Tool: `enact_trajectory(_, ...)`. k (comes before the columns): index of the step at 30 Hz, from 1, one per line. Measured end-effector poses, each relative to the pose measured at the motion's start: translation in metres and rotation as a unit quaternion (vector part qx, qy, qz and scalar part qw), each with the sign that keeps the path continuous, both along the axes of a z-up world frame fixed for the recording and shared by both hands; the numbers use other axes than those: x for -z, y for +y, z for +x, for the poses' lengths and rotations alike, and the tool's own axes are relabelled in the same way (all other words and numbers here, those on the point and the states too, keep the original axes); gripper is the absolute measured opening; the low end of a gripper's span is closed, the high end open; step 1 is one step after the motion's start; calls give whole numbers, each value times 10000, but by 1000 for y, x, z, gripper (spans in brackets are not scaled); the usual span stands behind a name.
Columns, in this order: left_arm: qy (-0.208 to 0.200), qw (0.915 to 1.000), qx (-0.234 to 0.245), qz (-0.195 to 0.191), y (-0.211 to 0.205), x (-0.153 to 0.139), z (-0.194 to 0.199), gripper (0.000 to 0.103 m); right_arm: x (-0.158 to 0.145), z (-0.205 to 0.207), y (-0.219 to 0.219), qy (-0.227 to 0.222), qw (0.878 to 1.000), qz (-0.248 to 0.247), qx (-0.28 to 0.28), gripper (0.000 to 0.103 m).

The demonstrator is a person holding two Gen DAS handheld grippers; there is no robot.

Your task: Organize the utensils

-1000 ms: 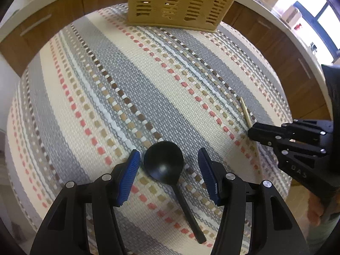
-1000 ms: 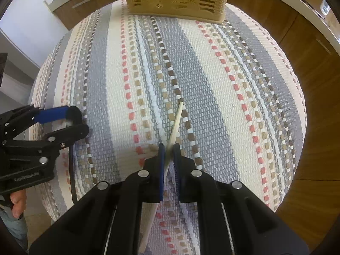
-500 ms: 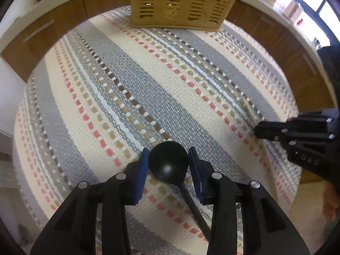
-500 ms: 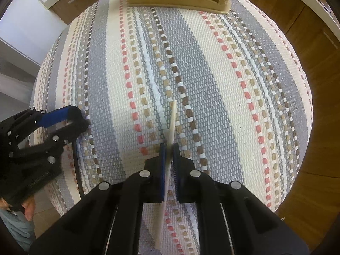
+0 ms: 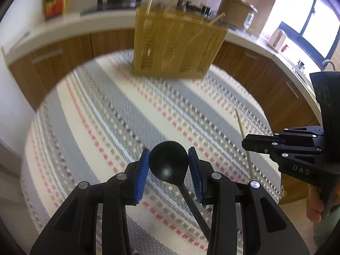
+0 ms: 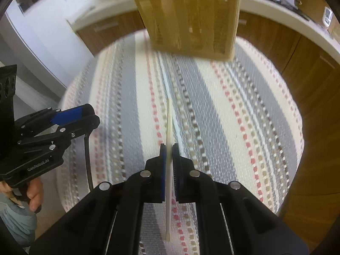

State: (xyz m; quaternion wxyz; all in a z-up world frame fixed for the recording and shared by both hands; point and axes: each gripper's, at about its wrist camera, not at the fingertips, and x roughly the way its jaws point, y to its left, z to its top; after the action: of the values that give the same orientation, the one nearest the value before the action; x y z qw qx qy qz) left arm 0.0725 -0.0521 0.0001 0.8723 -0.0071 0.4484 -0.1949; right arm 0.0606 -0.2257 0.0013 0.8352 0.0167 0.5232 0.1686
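So both hands are busy here. The left tool (image 5: 167, 163) has its blue pads clamped on either side of the bowl of a black spoon (image 5: 169, 162), with the spoon's thin handle trailing back down between the tool's black arms. Its jaws have just been closing in and now sit right against the bowl's edges, so that's a grip. The right tool (image 6: 169, 148) is squeezed nearly all the way together on a pale chopstick (image 6: 169, 127). The stick runs straight through the pads, its tip poking forward past them and the other end hanging back under the tool body.

Everything sits over a round table covered in a striped woven cloth (image 5: 102, 114) with grey, cream and little red and tan dashes. The landmark is the tan slotted basket (image 5: 176, 48) at the far edge of that cloth. It's blurry, but you can make out a few pale sticks standing up out of its top. Both the spoon and the chopstick are on the near side of the basket, well apart from it, the spoon to the left of the chopstick.

From the left wrist view the right tool shows up off to the right with the chopstick (image 5: 244, 140) sticking out ahead of it, and part of a hand (image 5: 314, 201) behind. From the right wrist view the left tool (image 6: 70, 114) is off to the left, blue pad visible, spoon handle dangling below it.

Behind the basket there's a white countertop (image 5: 102, 27) with wood cabinets under it.
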Motion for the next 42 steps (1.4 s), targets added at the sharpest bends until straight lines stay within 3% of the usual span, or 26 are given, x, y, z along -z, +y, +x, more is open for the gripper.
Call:
enact_trajectory(12, -1120, 9932, -306, -23, 4, -46, -17, 35, -52, -26, -9, -1205, 9923, 272, 6, 4)
enact_trajectory(16, -1602, 9858, -493, -57, 8, -69, -14, 35, -74, -29, -9, -1637, 9864, 142, 97, 4)
enact_trajectory(26, -2608, 9620, -781, -224, 3, -129, 16, 35, -121, 0, -31, -2212, 9724, 516, 532, 3)
enact_trajectory(32, -2950, 9513, -880, -141, -9, -144, 42, 35, -128, 23, -38, -2198, 9727, 428, 614, 3)
enact_trajectory(36, -2946, 9513, -889, -164, -6, -138, 48, 35, -115, 28, -43, -2130, 9744, 445, 569, 4)
enact_trajectory(40, -2785, 9568, -834, -71, 0, -122, 55, 35, -67, 47, -45, -1229, 9921, 145, 215, 29)
enact_trajectory(42, -2693, 9592, -852, -69, 5, -115, 57, 35, -41, 55, -42, -787, 9968, -87, -103, 30)
